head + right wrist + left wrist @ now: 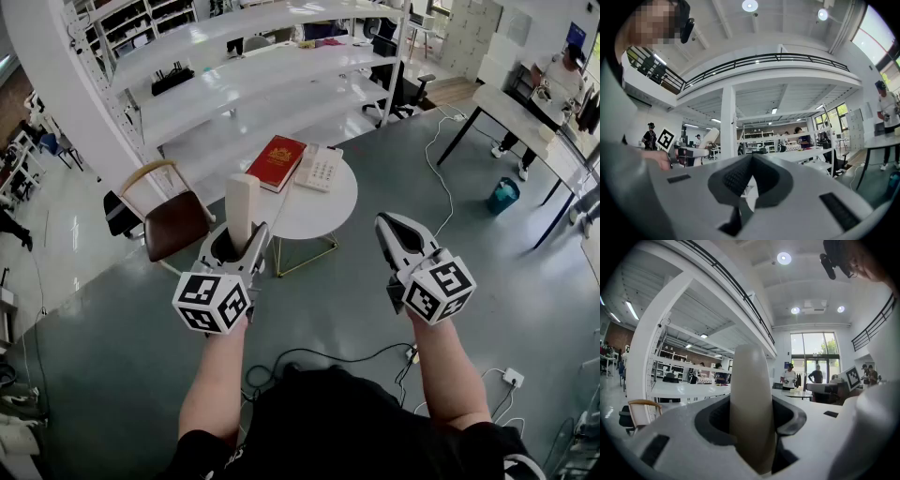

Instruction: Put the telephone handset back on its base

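- Head view: the left gripper pinches the telephone handset near its lower end. The handset stands upright in the air, on the near side of the round table and not yet over it.
- Head view: the base lies on the far part of the tabletop, at about 1 o'clock from the handset. A red book lies just beside the base, at its 9 o'clock. I cannot tell if they touch.
- Head view: the right gripper hangs at 3 o'clock of the left one, well apart from it and short of the table.
- Left gripper view: the handset fills the gap and both pads press on its sides. The grip looks firm.
- Right gripper view: the jaws are pressed together at the tips, with nothing between them.
- Judgement, step in hand: carry the handset to the base. Move towards 1 o'clock and tip the handset from upright to lying.
- Judgement: line it up along the cradle, keeping off the book. Lower it flat and let go only once both ends sit. The right gripper could steady the base.
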